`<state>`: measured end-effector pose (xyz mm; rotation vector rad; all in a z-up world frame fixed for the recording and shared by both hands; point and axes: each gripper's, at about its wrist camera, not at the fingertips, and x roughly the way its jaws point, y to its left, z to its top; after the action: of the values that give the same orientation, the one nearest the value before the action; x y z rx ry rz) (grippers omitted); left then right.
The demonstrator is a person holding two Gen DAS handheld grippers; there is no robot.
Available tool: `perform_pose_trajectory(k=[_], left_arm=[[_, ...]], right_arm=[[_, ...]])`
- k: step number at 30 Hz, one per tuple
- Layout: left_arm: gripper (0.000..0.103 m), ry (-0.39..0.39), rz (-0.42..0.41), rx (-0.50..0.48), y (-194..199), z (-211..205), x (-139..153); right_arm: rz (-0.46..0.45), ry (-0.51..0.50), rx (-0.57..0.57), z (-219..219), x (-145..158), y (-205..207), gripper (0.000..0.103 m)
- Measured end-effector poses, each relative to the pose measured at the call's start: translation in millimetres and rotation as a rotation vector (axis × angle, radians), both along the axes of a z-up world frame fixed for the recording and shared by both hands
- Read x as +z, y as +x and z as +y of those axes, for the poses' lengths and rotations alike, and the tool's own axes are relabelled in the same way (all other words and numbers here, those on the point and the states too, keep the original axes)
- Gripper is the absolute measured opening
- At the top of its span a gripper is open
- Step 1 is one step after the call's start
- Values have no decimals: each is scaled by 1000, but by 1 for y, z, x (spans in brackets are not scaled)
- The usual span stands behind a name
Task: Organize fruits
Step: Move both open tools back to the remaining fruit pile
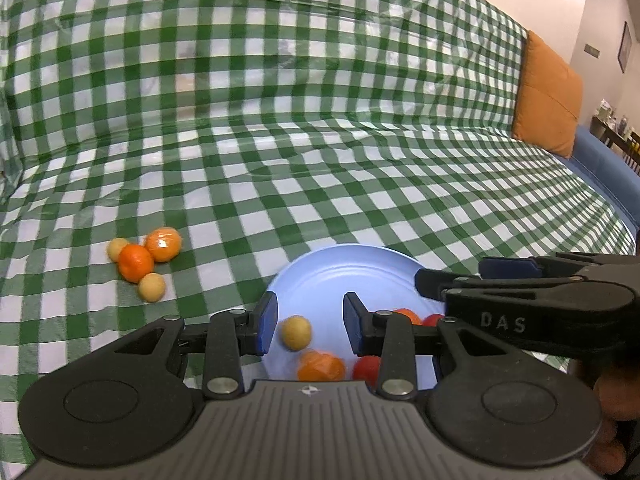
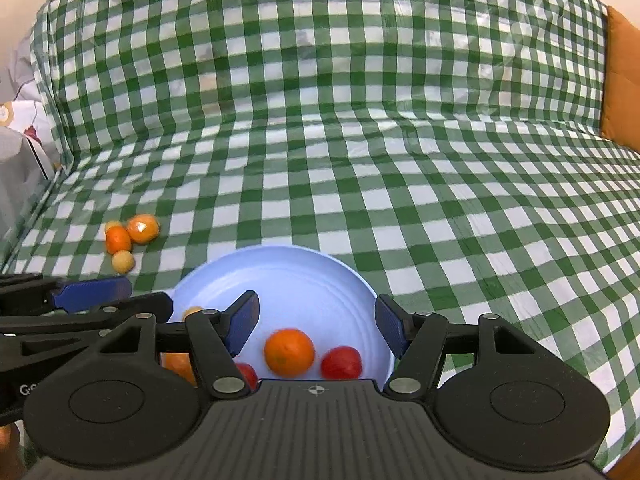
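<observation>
Both grippers hover over the plate [image 2: 280,276], empty: the left gripper [image 1: 308,322] narrow, the right gripper [image 2: 316,326] wider. An orange [image 2: 289,353] and tomato [image 2: 341,362] lie on the plate; four fruits [image 1: 142,262] cluster on the cloth [image 2: 400,160], well apart. On the soft cloth, a careless nudge could tip the plate and roll fruit off.

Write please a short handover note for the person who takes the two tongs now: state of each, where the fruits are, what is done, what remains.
Left tongs: open, empty, over the blue plate.
Right tongs: open, empty, over the same plate.
Done: at least five fruits lie on the plate, among them an orange and a red fruit.
Left: four fruits in a cluster on the checked cloth, to the plate's left in both views.
</observation>
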<state>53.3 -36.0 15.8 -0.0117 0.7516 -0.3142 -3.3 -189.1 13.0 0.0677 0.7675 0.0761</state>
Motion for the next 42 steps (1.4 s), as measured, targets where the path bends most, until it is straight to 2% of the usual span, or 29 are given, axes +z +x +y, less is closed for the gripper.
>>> perform_pose_trajectory(k=[6,11,13,22,27,32,37,39,42], left_arm=[[36,-12,-2,73,4,35,9],[35,-9,2,136,10,71,14],[35,-2,6,161,14,86,16],[35,-33,64,254,35,146,12],[35,-55,95,287,47,169,8],[35,-133,164,316,63,190,0],[35,-226,253,328,76,208,-13],[36,-259,274,327,81,210,-16],[37,-285,294,317,86,210,-20]], right_arm=[[-37,41,-4,17,7,1,63],[-57,82,30,44,10,6,40],[-61,103,50,58,10,8,36],[-67,157,131,120,-2,15,36],[-74,152,188,151,-16,20,36],[-88,121,234,175,-27,25,37],[-65,74,238,189,-42,37,39],[-66,85,239,192,-45,44,42],[-68,45,236,199,-54,57,45]])
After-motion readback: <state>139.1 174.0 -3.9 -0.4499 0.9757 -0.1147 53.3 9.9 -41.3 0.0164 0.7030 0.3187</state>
